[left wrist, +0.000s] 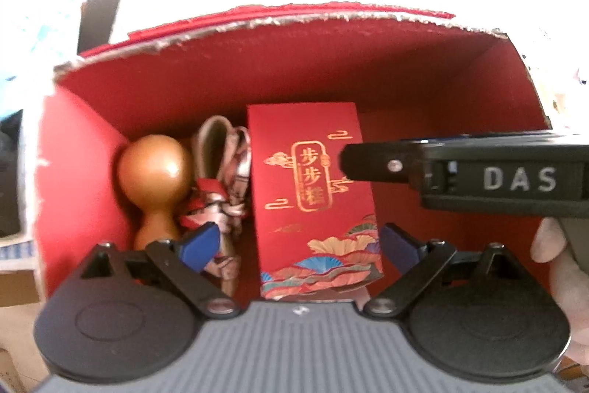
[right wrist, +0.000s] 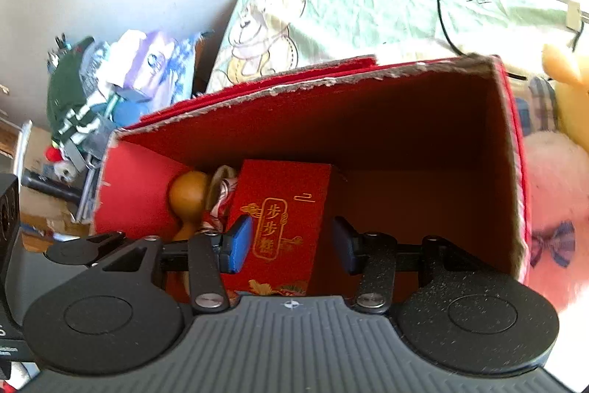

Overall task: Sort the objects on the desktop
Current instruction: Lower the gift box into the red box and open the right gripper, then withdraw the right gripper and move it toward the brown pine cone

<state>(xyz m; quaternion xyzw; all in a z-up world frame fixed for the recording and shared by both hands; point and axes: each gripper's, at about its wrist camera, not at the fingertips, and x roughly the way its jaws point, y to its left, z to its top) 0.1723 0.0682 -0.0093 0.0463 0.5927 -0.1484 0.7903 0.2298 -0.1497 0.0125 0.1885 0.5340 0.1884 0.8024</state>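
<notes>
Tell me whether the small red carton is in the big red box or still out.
In. The small red carton lies on the floor of the big red box, beside the gourd, walls all around it.

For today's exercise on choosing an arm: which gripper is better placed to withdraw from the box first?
Probably the right gripper: it is open around the red packet inside the box, and in the left view it lies above the open left gripper.
</notes>
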